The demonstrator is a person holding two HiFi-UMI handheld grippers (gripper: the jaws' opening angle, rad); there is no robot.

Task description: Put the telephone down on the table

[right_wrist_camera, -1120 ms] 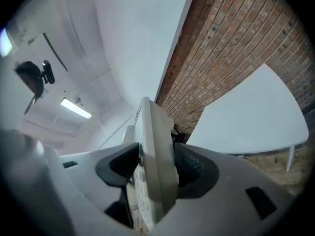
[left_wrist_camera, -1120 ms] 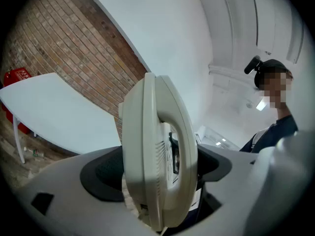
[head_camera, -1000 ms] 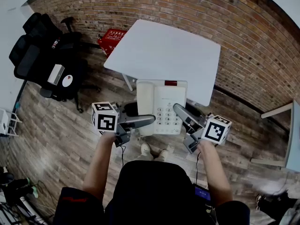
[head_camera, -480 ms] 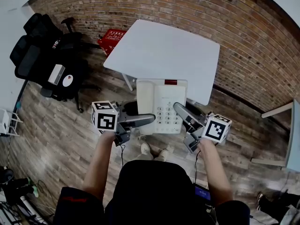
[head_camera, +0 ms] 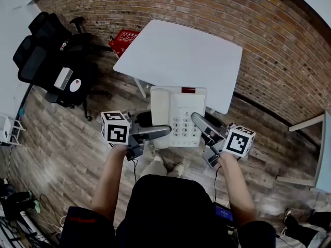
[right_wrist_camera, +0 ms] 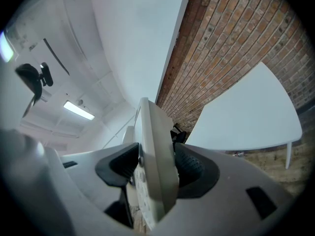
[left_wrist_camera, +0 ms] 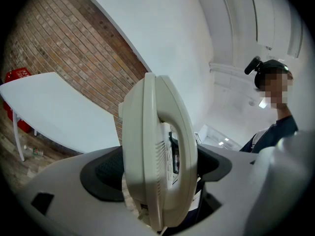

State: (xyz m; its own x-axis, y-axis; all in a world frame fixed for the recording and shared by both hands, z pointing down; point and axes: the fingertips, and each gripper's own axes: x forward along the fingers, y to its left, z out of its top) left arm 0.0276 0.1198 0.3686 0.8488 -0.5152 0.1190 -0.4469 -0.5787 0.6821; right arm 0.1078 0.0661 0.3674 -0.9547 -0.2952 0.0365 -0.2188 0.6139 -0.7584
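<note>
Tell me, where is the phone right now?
The telephone is in the middle of the head view, clamped on its left by the left gripper and on its right by the right gripper, at the near edge of the white table.

Smooth cream plastic telephone, matt white table top, rough brick wall, worn wood-plank floor

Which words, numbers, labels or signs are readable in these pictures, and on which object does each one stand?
None can be read.
On the telephone: key digits too small to read.
On the red crate: white print, blurred.
On the cubes of the left gripper and the right gripper: square markers only, no letters.
</note>
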